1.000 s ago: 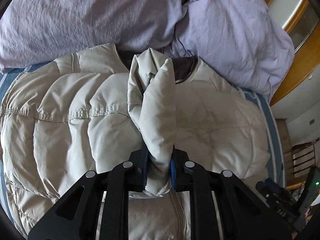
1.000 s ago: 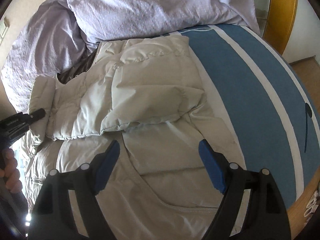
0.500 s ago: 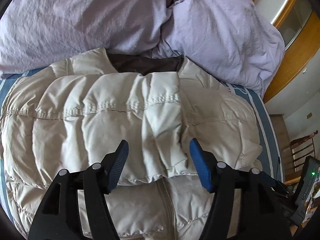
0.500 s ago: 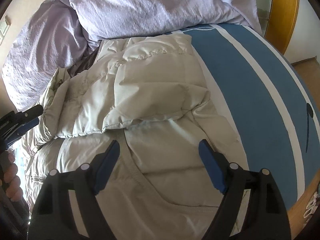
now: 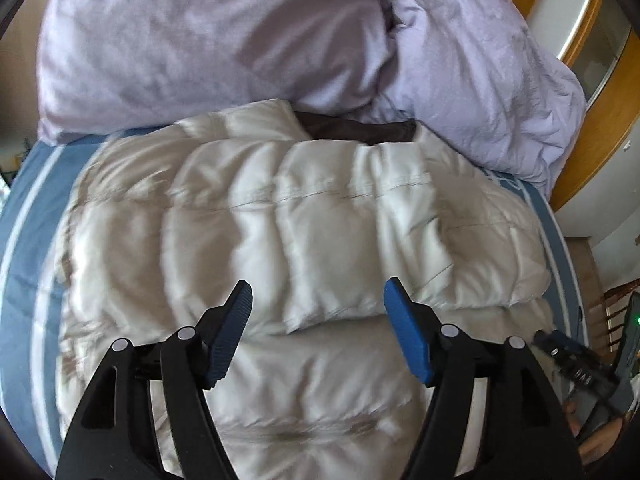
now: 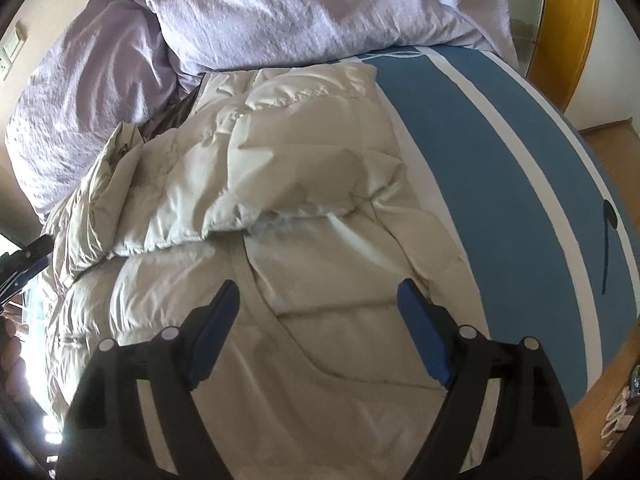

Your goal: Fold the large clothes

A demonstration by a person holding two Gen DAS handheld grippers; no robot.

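Note:
A cream quilted puffer jacket lies front up on the bed, its dark inner collar toward the pillows. One sleeve rests folded across the chest. My left gripper hovers above that sleeve's end; its jaws are opening, and the pads touch no cloth. The right wrist view shows the same jacket with the other sleeve folded over the front. My right gripper stands open above the lower front by the zip, holding nothing. The left gripper's tip peeks in at the left edge.
Crumpled lavender bedding is piled against the jacket's collar end. A blue sheet with white stripes shows bare on the jacket's right side. A wooden bed frame and wooden floor lie beyond. A chair stands by the bed.
The left gripper let go of the bunched sleeve, opened wide and drew back. The sleeve dropped flat across the jacket's chest. The right gripper stayed put and open.

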